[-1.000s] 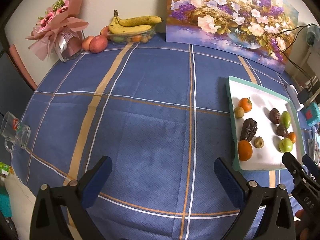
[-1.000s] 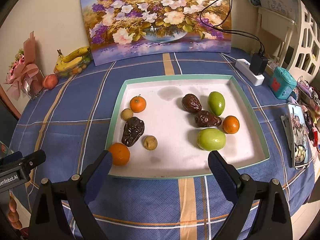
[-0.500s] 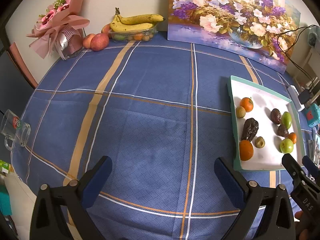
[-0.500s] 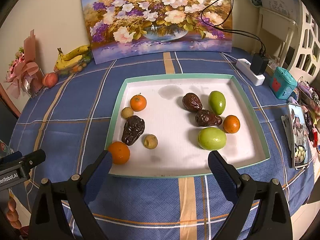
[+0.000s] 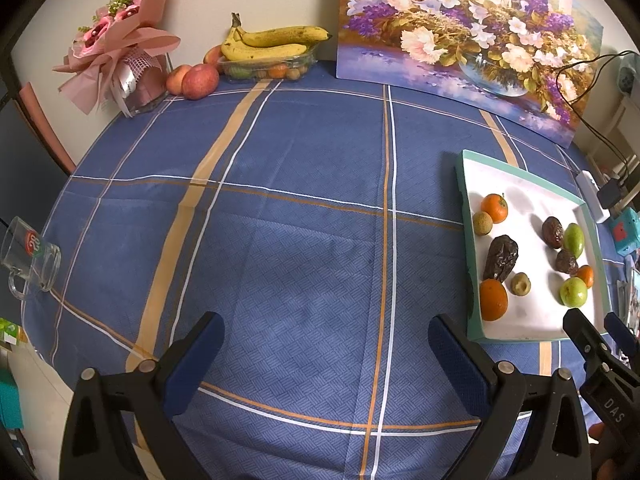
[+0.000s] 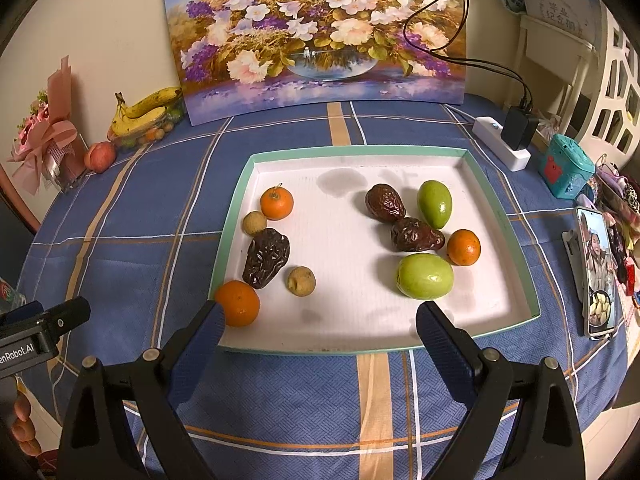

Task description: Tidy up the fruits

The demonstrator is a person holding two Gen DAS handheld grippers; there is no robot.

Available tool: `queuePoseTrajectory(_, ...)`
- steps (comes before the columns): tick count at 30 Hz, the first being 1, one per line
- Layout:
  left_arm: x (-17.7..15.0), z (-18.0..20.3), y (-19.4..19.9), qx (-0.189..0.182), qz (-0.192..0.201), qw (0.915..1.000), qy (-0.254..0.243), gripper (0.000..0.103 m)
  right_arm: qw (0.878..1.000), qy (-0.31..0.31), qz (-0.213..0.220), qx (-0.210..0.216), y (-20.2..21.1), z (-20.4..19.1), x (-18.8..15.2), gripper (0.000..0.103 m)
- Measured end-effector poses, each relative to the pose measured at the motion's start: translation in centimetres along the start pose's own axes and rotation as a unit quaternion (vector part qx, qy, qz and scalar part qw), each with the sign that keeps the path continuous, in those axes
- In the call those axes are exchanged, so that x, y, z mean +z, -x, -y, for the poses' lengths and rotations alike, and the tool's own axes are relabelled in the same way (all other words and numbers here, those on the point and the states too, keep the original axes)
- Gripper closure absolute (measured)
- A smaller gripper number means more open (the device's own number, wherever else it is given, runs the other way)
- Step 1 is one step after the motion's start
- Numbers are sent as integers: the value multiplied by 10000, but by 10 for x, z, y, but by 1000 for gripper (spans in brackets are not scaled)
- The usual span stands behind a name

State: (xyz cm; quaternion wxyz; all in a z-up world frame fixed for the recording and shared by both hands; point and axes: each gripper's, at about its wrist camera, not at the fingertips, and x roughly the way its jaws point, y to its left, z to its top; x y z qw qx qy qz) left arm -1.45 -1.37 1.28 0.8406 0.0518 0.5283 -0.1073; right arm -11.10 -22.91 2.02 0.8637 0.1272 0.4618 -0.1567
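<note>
Left wrist view. Your left gripper (image 5: pixel 326 346) sits low centre in the frame, jaws spread wide with nothing between them. Ahead of it the blue plaid tablecloth (image 5: pixel 304 208) runs bare to the wall. Left edge: a glass mug (image 5: pixel 30 258) stands near the table's rim. Upper left: pink bouquet (image 5: pixel 118 60), two apples (image 5: pixel 194 80), and a bunch of bananas (image 5: pixel 272 42) on a clear tub, all against the wall. Upper right: a flower painting (image 5: pixel 468 38) leans on the wall. Right edge: the white tray (image 5: pixel 472 332) with its mint-green rim holds the fruit. Tips of your right gripper (image 5: pixel 596 330) show at lower right, over the tray's near corner.

Right wrist view. Your right gripper (image 6: pixel 320 322) is at lower centre, jaws wide apart and gripping nothing, tips over the tray's near rim (image 6: pixel 320 350). Left fingertip (image 6: pixel 214 320) sits just beside the large orange (image 6: pixel 238 302) in the tray's near-left corner. Left group: dark date (image 6: pixel 266 256), two longans (image 6: pixel 301 280) and (image 6: pixel 255 223), small orange (image 6: pixel 277 202). Right group: two brown dates (image 6: pixel 385 203) and (image 6: pixel 416 235), two green fruits (image 6: pixel 435 204) and (image 6: pixel 425 276), an orange (image 6: pixel 463 247). The tray's centre strip is bare white. Right of the tray: power strip (image 6: pixel 500 148), teal box (image 6: pixel 566 166), phone (image 6: pixel 596 272) near the table edge.
</note>
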Motion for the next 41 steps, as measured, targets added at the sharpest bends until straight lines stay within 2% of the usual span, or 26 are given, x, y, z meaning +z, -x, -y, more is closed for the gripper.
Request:
queuePoseTrajectory(26, -1, 2, 0, 67, -45, 10000, -21, 0, 10000, 8, -13, 0, -1, 0, -1, 7)
queuePoseTrajectory(41, -2, -1, 4, 139, 77, 9998, 97, 0, 10000, 36, -36, 7, -4, 1, -2, 6)
